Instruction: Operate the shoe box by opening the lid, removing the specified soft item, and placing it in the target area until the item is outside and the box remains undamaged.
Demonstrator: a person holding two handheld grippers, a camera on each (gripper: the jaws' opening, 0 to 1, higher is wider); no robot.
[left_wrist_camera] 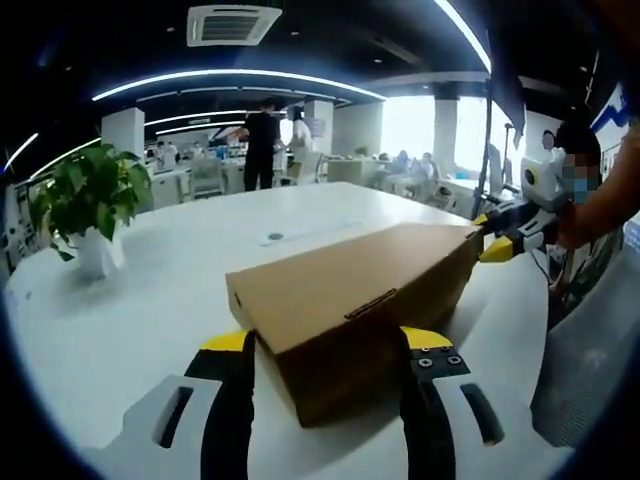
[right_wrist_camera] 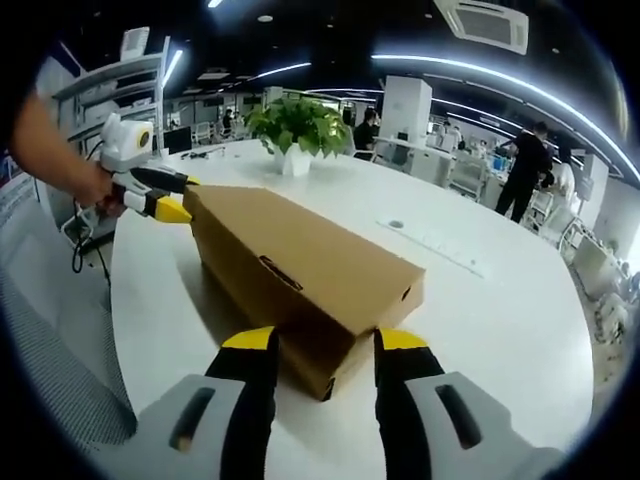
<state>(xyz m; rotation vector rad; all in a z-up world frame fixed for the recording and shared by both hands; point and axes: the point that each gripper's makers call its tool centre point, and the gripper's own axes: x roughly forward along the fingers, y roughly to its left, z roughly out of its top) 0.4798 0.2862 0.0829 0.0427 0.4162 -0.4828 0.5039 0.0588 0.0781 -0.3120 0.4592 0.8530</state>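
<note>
Matt brown cardboard shoe box [left_wrist_camera: 350,290] (lid smooth, uncoated) on a glossy white table [left_wrist_camera: 180,290].

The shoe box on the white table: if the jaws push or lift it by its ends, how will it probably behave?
The shoe box is plain cardboard with flat faces, so it is probably stiff but could dent under hard squeezing. It lies flat and low on the table, so tipping seems unlikely. On that smooth top it may slide when pushed.
</note>
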